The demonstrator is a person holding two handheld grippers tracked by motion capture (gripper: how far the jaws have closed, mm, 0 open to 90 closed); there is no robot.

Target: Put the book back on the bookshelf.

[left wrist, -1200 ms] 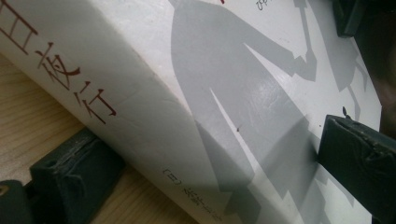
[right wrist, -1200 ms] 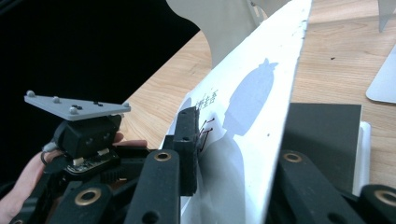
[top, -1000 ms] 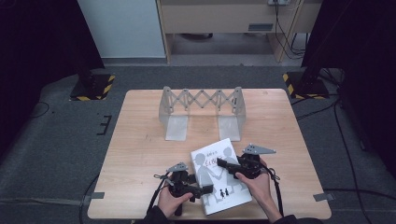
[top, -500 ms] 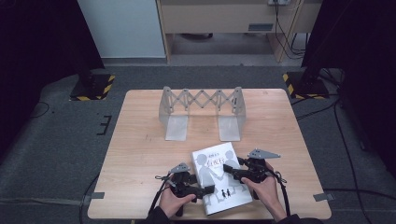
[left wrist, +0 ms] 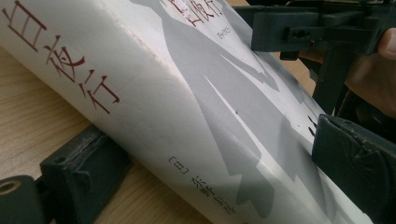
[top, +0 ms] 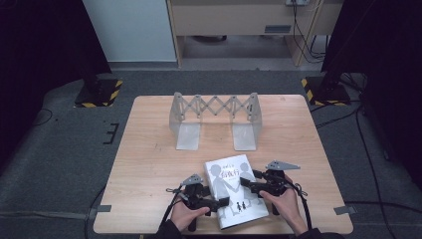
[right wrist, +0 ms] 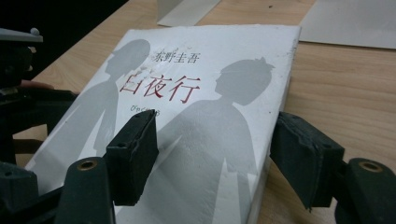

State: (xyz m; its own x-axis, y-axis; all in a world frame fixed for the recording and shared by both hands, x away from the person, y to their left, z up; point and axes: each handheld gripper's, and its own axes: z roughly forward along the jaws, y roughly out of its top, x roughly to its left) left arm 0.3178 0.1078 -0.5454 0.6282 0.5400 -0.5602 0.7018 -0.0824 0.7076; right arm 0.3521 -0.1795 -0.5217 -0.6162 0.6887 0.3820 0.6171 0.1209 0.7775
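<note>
- High view: a white book [top: 234, 191] lies flat near the near edge of the tabletop [top: 149, 164], a little right of the middle, its cover with grey figures facing up. The left gripper [top: 221, 202] comes in at the book's left side near its near-left corner, held in the person's left hand [top: 186, 216]. The right gripper [top: 250, 182] reaches over the book's right edge, held in the right hand [top: 283, 201]. A folding metal rack [top: 215, 118] stands well apart, toward the far edge of the tabletop.
- Left gripper view: the book's spine [left wrist: 140, 116] with red and grey lettering sits between the two black jaws. One pad [left wrist: 84, 172] lies under the spine's lower edge against the wood, the other [left wrist: 355, 161] is on the cover side. The jaws stand wide, about as wide as the book is thick; whether the pads press on it, I cannot tell.
- Right gripper view: the jaws have just been opening and stand apart, holding nothing. The left pad [right wrist: 133, 156] hangs over the cover, the right pad [right wrist: 303, 156] is just beside the book's page edge above the wood. The other gripper shows dark at the left.
</note>
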